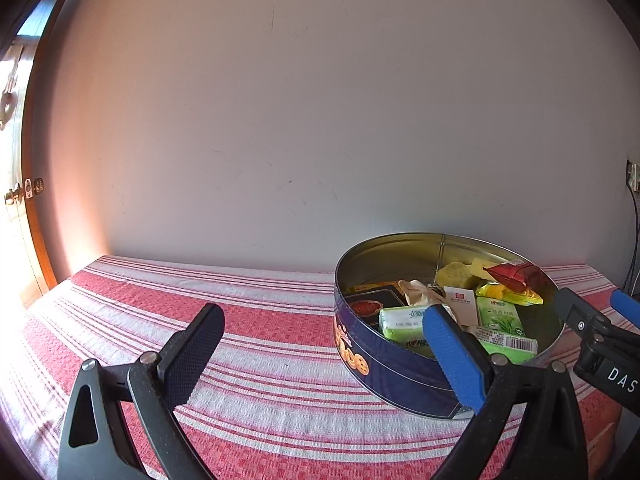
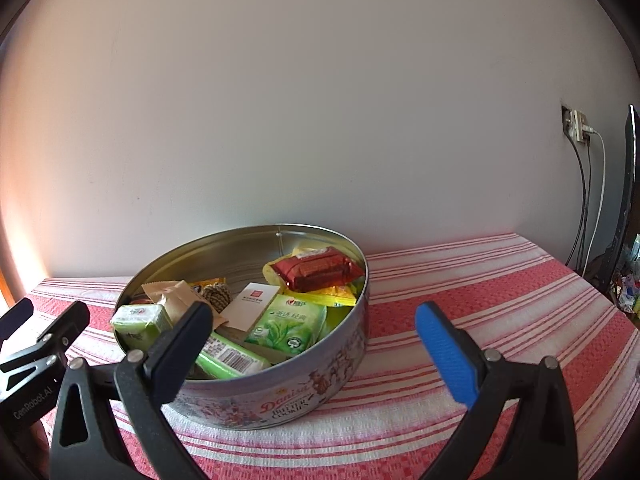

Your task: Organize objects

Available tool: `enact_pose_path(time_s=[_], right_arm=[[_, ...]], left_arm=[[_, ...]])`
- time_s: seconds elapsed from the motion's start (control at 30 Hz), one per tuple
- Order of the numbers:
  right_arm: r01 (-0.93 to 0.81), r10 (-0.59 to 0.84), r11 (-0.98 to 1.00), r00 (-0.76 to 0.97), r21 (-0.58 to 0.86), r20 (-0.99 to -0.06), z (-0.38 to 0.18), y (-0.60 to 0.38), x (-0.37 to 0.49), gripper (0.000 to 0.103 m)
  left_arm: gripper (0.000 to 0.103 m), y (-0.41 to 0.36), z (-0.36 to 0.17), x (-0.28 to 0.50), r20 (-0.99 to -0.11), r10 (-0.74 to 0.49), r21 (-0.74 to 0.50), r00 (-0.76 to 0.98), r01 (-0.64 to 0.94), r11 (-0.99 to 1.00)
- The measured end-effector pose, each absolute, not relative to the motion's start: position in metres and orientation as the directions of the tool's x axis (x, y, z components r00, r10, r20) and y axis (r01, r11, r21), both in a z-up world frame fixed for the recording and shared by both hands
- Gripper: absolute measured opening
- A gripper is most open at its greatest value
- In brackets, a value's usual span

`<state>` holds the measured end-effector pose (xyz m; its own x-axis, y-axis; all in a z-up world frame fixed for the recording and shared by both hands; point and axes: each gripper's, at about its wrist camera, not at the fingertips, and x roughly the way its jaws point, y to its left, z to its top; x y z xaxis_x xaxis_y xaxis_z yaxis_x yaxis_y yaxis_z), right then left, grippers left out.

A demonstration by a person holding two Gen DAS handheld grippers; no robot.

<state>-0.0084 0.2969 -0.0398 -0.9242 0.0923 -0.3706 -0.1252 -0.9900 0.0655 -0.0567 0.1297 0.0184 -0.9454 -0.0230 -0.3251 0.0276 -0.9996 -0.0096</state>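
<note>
Though half-hidden by fingers (image 2: 176,344), tin (image 2: 280,396) pkts.

Round cookie tin (image 2: 256,396), no lid, sits flat on striped cloth near wall. Blue side with cookie pictures. Shiny inside. Full of small packs: red shiny pack (image 2: 316,270) on top at back, green tea packs (image 2: 286,326) in front, white card (image 2: 251,305) in middle, brown paper pack (image 2: 170,296) at left.
</note>
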Motion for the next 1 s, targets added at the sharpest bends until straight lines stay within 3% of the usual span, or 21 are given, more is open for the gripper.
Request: enact_pose_path(time_s=[1.0], right_arm=[[-0.120, 0.112, -0.993, -0.940, 0.004, -0.323, -0.037, 0.268, 0.041, 0.103]], left_arm=[[0.101, 0.130, 0.020, -0.020, -0.318, 0.020, 0.032, -0.948, -0.032, -0.999]])
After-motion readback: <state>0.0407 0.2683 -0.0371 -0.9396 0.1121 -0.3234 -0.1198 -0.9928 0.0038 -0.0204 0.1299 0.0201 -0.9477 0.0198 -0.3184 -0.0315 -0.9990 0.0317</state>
